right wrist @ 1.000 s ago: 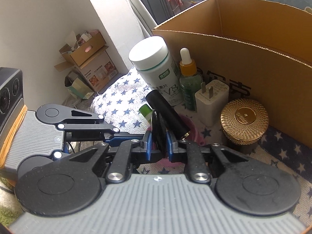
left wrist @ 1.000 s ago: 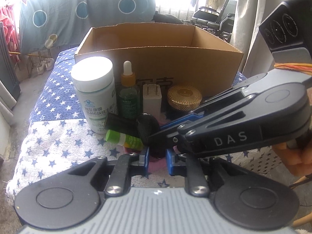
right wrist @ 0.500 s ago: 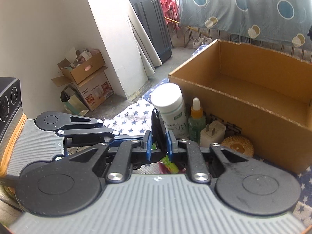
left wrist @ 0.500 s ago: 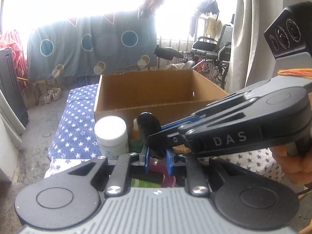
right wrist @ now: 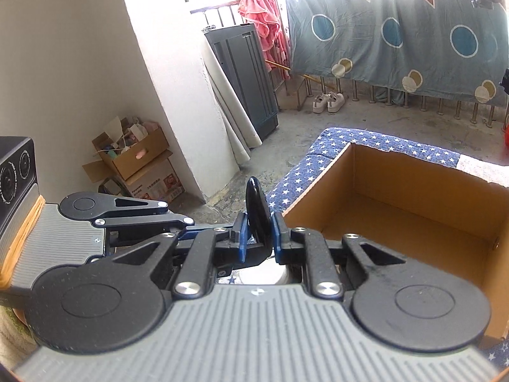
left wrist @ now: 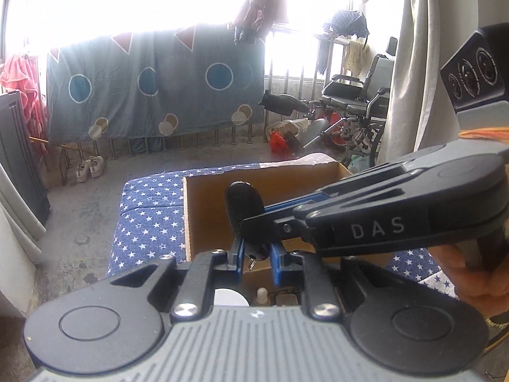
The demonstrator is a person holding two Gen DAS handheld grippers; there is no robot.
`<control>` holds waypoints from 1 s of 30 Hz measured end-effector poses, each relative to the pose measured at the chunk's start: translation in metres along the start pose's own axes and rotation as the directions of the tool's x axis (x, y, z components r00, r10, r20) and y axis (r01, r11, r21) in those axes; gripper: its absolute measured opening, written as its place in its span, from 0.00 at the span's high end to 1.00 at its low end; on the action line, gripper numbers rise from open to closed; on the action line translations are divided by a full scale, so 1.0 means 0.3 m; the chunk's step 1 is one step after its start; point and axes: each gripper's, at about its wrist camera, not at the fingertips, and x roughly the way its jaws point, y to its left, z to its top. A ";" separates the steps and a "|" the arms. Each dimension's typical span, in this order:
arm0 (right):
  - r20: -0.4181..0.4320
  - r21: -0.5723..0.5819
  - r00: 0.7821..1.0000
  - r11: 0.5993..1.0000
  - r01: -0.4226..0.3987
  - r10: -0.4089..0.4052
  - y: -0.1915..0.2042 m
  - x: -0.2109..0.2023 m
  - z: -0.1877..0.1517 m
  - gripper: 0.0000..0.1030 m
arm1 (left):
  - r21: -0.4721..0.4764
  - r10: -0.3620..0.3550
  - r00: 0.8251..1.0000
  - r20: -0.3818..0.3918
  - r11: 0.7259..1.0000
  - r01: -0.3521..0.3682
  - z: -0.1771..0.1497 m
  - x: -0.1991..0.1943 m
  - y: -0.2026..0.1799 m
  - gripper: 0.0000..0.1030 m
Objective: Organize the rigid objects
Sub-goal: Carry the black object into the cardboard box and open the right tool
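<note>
A flat black oval object [left wrist: 243,207] is held up in the air. My right gripper [right wrist: 257,238] is shut on it [right wrist: 258,213]; its fingers come in from the right in the left wrist view. My left gripper [left wrist: 255,254] stands just under the object, its blue pads on either side of the lower end; I cannot tell if they press it. The open cardboard box [left wrist: 206,210] lies beyond and below, empty inside [right wrist: 413,219]. A white bottle cap [left wrist: 230,297] and a dropper tip [left wrist: 262,294] show below the left gripper.
The box sits on a blue star-print cloth [left wrist: 149,216] over a low bed. A grey cabinet [right wrist: 245,73], cardboard boxes of clutter [right wrist: 133,159], a hanging blue sheet [left wrist: 152,82] and a wheelchair [left wrist: 353,108] stand around the concrete floor.
Both grippers have risen together with the black object, from among the bottles on the cloth to above the box's near wall. The bottles have dropped out of sight below.
</note>
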 end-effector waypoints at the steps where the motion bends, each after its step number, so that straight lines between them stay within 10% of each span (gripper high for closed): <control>1: -0.008 0.017 1.000 1.000 -0.005 0.006 -0.020 0.016 0.015 0.86 | -0.004 -0.001 1.000 -0.011 1.000 0.001 0.010 0.020 0.008 0.83; 22: -0.301 0.483 0.948 0.874 0.056 0.106 -0.554 0.594 0.128 0.86 | -0.005 -0.013 0.912 -0.409 1.000 0.012 0.153 0.650 0.221 0.82; 30: -0.317 0.530 0.947 0.838 0.126 0.058 -0.637 0.719 0.106 0.76 | -0.007 0.025 0.935 -0.355 1.000 -0.030 0.169 0.644 0.222 0.70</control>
